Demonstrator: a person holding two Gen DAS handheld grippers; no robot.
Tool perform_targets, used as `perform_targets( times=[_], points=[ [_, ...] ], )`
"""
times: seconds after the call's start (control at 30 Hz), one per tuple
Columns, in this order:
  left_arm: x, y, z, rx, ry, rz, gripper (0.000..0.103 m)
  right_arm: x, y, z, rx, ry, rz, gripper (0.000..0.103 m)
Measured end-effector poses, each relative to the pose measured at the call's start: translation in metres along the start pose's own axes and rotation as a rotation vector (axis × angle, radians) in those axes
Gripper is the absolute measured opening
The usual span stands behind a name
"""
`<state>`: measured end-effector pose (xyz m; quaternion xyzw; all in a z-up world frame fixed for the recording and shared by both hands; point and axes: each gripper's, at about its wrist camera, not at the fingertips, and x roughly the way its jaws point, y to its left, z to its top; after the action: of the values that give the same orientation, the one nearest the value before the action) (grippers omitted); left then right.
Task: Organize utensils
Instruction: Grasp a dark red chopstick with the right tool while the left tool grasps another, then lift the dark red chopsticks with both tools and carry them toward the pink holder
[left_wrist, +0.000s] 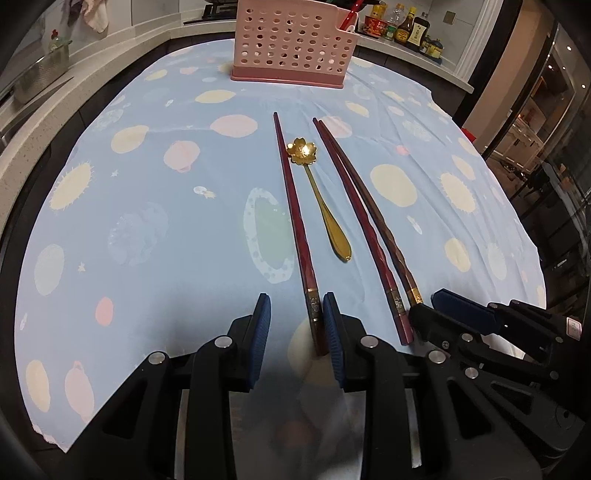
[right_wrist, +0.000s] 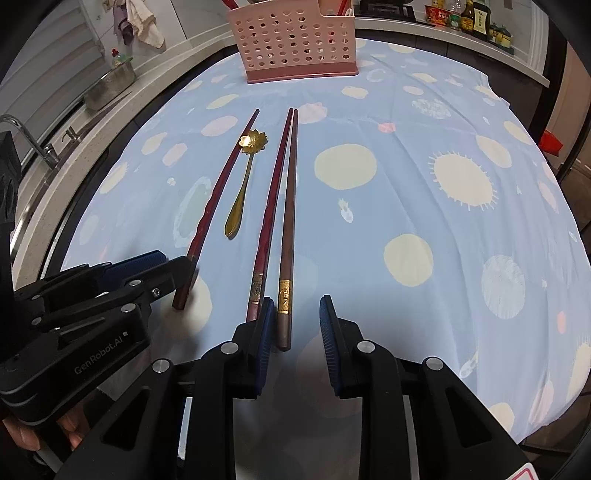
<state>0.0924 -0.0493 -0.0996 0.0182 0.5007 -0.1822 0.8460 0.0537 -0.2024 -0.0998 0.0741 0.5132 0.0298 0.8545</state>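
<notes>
Both grippers are hovering spread over chopstick ends.
Left gripper (left_wrist: 297, 325) is straddling the left red chopstick (left_wrist: 291, 206); right gripper (right_wrist: 297, 325) is bracketing the brown chopstick (right_wrist: 288, 221), on the tabletop's blue cloth (right_wrist: 424, 192) beside a gold flower spoon (right_wrist: 243, 177).

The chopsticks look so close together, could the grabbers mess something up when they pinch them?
Maybe.

1. The brown wooden chopstick lies almost against a dark red chopstick. The open right gripper straddles only the brown one, so closing could nudge its neighbour.

2. The gold flower-shaped spoon sits beside the left dark red chopstick that the open left gripper straddles; a crooked lift might knock it.

3. The wrinkled blue tablecloth could shift.
</notes>
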Motion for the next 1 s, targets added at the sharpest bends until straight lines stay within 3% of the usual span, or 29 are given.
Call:
perform_targets(
  times=[0.27, 0.33, 0.5, 0.8, 1.0],
  points=[
    [0.001, -0.001, -0.001, 0.015, -0.009, 0.001, 0.028, 0.003, 0.0, 0.002, -0.018, -0.007, -0.012, 0.009],
    [0.0, 0.0, -0.001, 0.014, -0.01, -0.002, 0.023, 0.003, 0.0, 0.001, -0.016, -0.008, -0.01, 0.007],
    [-0.001, 0.0, -0.001, 0.01, -0.011, -0.015, 0.008, 0.0, -0.001, 0.001, -0.012, -0.015, -0.006, 0.007],
    [-0.027, 0.01, 0.006, -0.027, -0.081, -0.005, 0.007, -0.024, -0.007, 0.007, 0.021, -0.071, 0.01, 0.007],
    [-0.056, 0.016, 0.022, -0.052, -0.16, -0.01, 0.007, -0.057, -0.011, 0.026, 0.044, -0.163, 0.024, 0.007]
  ],
)
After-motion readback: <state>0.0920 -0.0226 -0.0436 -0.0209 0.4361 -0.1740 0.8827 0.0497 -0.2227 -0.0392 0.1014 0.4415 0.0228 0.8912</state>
